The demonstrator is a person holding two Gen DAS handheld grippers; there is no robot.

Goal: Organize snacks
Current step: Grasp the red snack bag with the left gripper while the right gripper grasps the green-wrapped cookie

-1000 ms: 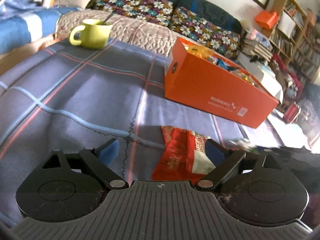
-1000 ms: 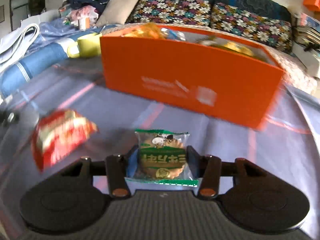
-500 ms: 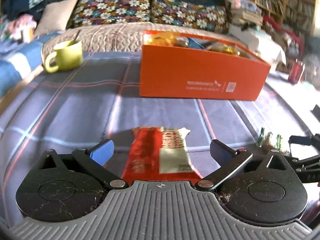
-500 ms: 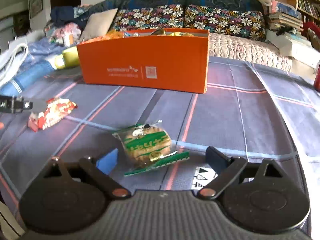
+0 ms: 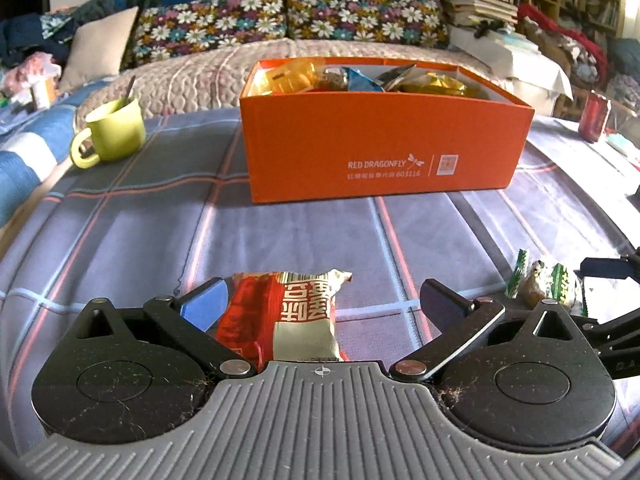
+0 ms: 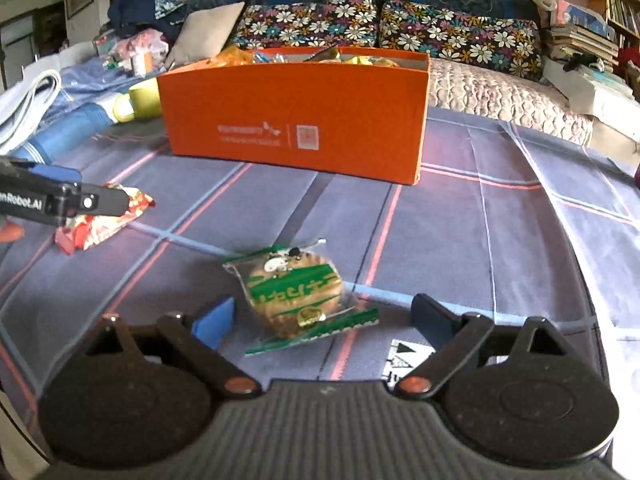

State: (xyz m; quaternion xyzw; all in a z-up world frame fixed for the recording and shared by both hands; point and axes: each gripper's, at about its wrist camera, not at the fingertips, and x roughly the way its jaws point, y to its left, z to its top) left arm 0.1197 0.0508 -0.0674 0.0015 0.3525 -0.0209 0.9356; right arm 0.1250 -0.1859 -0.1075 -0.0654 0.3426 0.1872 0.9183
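Red snack packet (image 5: 280, 316) between wide-open left hand-held gripper (image 5: 320, 300) jaws (unpinched).

Daylight floods in from the right — glare whitens the cloth (image 5: 568, 184) there. The box (image 5: 384, 148) throws a soft shadow forward. Both views sharp, edges fisheye-bent and darkened.

Both wrist cameras looked low and close across the table toward the orange box (image 5: 384, 140) (image 6: 296, 120). The left view faced it squarely and the right from its right, both seeing the sofa (image 5: 280, 24) (image 6: 380, 28) behind.
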